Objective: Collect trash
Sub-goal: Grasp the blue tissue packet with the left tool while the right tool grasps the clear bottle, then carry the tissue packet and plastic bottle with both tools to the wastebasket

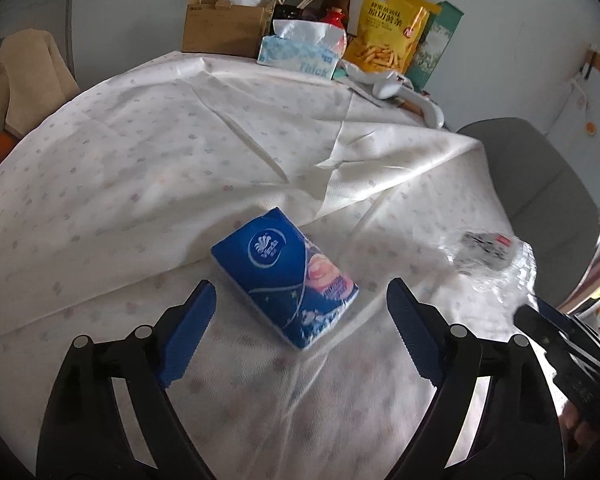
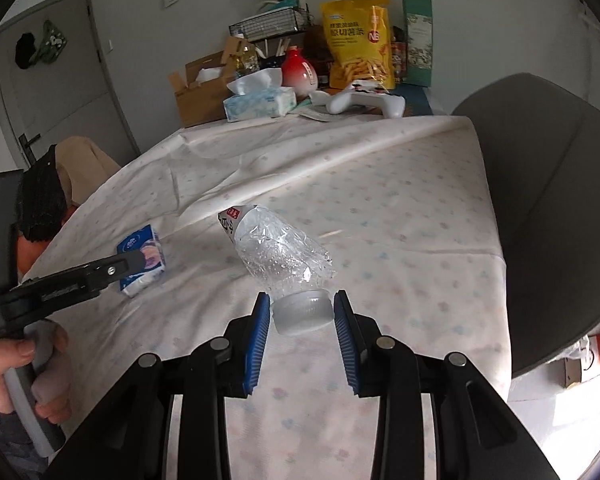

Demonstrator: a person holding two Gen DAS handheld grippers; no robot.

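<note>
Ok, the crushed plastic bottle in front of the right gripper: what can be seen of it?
The bottle is clear, thin plastic, crumpled flat, with a red-and-white label near its far end and a pale grey cap. It lies over the white dotted tablecloth, cap toward the camera. The right gripper has the cap between its blue pads, which sit at its sides. Nothing else touches it.

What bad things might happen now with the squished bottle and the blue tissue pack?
1. The right gripper pinches only the cap of the crushed bottle; the rest sticks out, so it might swing or slip out when lifted.
2. The left gripper is open around the tissue pack. Closing low, its fingers might snag the wrinkled tablecloth and drag it.
3. The two grippers are close together and might bump.
</note>
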